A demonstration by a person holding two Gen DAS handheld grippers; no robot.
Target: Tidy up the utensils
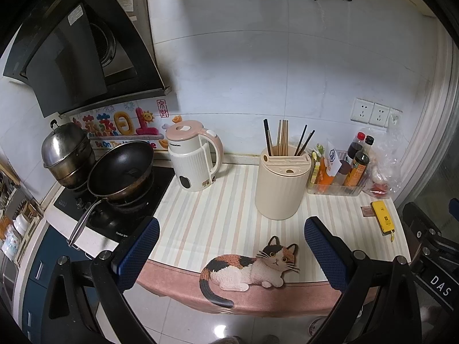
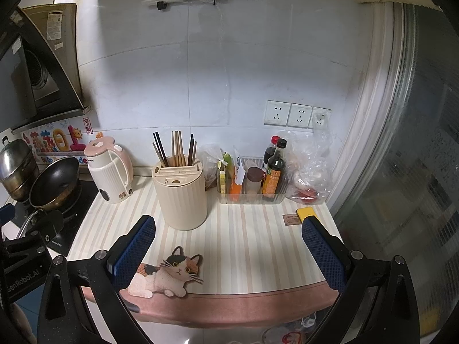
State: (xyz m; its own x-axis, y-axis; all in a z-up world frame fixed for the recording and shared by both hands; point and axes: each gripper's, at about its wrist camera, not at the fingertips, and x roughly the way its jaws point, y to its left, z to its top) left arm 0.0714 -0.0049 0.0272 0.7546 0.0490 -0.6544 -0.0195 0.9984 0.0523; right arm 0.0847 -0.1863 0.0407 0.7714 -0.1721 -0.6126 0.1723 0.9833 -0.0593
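A cream ribbed utensil holder stands on the striped counter mat. Several chopsticks, dark and wooden, stand upright in its back slot. My left gripper is open and empty, held in front of the counter edge with the holder beyond it. My right gripper is open and empty, over the mat's front part, with the holder just beyond its left finger.
A white and pink kettle stands left of the holder. A black pan and a steel pot sit on the stove. A clear tray of sauce bottles, a plastic bag and a yellow device are at right.
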